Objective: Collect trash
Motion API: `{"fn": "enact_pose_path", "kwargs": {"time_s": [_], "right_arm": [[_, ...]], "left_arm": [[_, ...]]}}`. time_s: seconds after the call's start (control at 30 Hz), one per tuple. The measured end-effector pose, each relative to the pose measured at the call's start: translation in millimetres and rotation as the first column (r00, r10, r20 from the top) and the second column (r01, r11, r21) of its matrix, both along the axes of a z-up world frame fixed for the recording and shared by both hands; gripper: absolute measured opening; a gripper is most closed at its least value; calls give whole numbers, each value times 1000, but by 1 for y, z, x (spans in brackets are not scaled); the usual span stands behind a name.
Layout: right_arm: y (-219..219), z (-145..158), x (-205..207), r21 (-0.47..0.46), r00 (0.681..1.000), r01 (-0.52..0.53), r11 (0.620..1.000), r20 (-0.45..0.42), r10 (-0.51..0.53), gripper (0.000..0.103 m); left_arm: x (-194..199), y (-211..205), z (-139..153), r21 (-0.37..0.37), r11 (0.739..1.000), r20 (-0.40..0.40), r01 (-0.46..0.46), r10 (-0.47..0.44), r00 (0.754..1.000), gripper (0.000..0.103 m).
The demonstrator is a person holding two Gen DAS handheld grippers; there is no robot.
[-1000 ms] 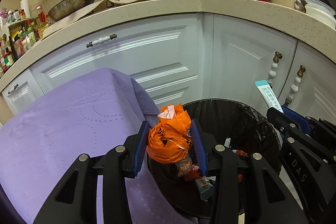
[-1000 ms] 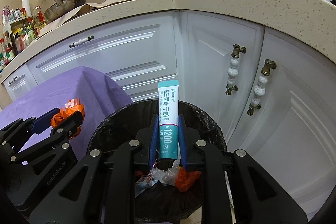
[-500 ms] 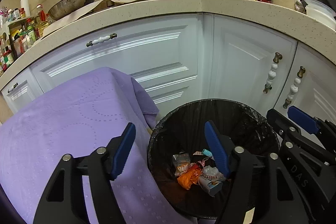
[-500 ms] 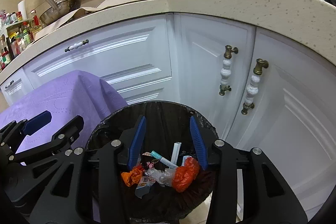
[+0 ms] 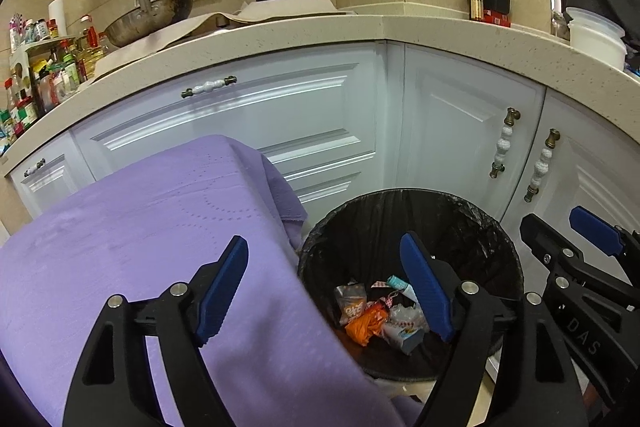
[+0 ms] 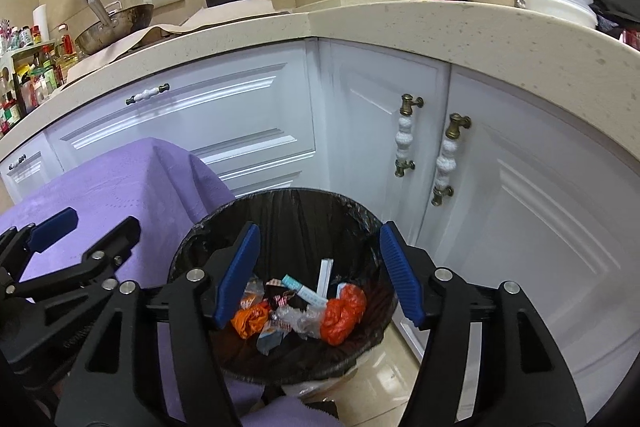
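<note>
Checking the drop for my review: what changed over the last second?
Left gripper let go the orange wrapper; right gripper let go the teal tube. Both fell into the bin; jaws empty, still opening. Bin and purple cloth stayed put.

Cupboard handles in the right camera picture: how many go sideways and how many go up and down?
Sideways white-and-brass cupboard handles: 2
Upright white-and-brass cupboard handles: 2
Total: 4
</note>
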State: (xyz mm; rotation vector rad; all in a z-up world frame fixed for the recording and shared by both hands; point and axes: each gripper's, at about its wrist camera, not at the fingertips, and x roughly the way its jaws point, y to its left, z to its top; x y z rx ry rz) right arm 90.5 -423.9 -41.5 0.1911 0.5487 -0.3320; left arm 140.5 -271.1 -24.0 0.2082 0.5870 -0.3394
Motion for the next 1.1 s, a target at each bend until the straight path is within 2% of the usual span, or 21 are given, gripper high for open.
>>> {"fn": "enact_pose_path", "kwargs": {"time_s": [0.43,0.8,1.1], "right_arm": [[38,11,-55,-21,1000,6,1000,8,-6,71],[76,26,-108,-52,999,3,999,40,-1,72],[96,31,-132,-84,998,-8,996,57,13,73]], "left_arm": [[-51,56,13,-29,999,38,-13,14,999,80],[-91,98,22,-70,997,63,-15,19,998,81],[-112,118,27,-95,995,94,-24,32,995,83]]}}
